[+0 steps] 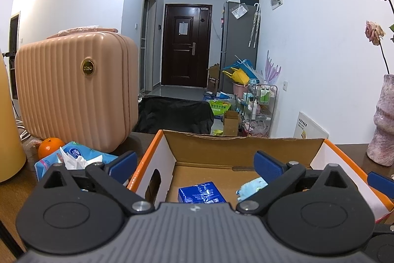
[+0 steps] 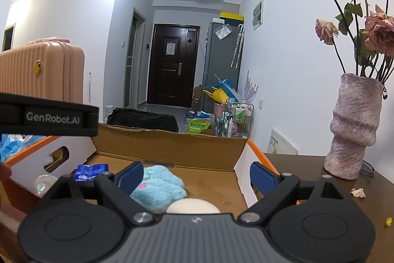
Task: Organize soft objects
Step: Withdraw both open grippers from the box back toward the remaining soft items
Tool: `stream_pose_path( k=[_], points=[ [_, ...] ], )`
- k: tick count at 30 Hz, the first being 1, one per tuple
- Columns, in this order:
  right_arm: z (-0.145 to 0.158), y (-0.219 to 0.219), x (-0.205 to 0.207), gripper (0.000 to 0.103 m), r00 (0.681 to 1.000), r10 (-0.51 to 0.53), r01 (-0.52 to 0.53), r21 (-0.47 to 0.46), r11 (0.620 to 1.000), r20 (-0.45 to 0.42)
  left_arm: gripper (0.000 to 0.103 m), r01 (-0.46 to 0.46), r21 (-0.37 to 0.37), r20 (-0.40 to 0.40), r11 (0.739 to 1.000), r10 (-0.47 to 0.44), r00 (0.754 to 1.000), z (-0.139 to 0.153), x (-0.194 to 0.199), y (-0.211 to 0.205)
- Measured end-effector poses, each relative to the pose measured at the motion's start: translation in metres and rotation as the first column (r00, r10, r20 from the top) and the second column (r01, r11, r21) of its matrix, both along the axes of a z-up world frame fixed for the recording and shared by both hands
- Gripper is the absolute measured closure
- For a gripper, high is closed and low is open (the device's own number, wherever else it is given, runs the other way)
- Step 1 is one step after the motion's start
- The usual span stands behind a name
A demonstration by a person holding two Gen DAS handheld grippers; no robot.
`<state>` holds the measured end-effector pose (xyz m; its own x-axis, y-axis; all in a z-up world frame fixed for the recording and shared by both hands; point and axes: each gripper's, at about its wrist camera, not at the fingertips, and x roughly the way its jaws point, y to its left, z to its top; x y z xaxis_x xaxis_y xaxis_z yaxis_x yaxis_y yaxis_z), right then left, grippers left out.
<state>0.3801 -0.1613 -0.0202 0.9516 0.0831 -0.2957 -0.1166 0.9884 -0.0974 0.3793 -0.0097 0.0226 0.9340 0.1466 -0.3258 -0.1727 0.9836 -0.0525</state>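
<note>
Left gripper (image 1: 195, 163) jaws spread wide, nothing held, hung over the open cardboard box (image 1: 211, 147). Right gripper (image 2: 197, 175) jaws spread too, empty. Blue tissue pack (image 1: 200, 192), fluffy blue toy (image 2: 160, 189) and cream round pad (image 2: 193, 206) seen lying on box floor

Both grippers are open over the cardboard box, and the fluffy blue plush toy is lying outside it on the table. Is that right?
Not quite. The plush toy lies inside the cardboard box, on its floor, as the right wrist view shows. The left gripper and right gripper are indeed open over it.
</note>
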Motion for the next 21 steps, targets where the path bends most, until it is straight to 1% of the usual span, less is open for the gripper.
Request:
stream_pose_path(
  k=[7,10,11,13,15,17,21],
  points=[
    [0.001,0.001,-0.003,0.006,1.000,-0.014,0.014,-0.015,1.000,0.009,0.000,-0.003,0.020,0.012,1.000,0.003,1.000,-0.001,-0.007,0.000],
    [0.001,0.001,-0.007,0.006,1.000,-0.016,0.017,-0.027,0.999,0.013,0.000,-0.007,0.049,0.027,0.999,0.006,1.000,-0.003,-0.015,-0.002],
    [0.001,0.001,-0.009,0.006,1.000,-0.018,0.018,-0.031,0.999,0.016,0.000,-0.011,0.067,0.022,0.998,0.009,1.000,-0.007,-0.017,-0.003],
    [0.002,0.000,-0.013,0.004,1.000,-0.020,0.021,-0.040,0.999,0.024,0.000,-0.018,0.107,-0.015,0.994,0.020,1.000,-0.017,-0.018,-0.005],
    [0.002,0.000,-0.019,0.003,0.999,-0.020,0.021,-0.056,0.998,0.025,0.000,-0.022,0.078,-0.021,0.997,0.024,0.999,-0.019,-0.023,0.000],
    [0.002,0.001,-0.026,0.003,0.999,-0.020,0.022,-0.076,0.997,0.037,0.000,-0.032,0.053,0.007,0.998,0.031,0.999,-0.016,-0.034,0.005],
    [0.006,-0.002,-0.039,0.002,0.998,-0.014,0.018,-0.075,0.997,0.060,0.000,-0.046,0.024,0.046,0.999,0.045,0.998,-0.010,-0.053,0.012]
  ],
)
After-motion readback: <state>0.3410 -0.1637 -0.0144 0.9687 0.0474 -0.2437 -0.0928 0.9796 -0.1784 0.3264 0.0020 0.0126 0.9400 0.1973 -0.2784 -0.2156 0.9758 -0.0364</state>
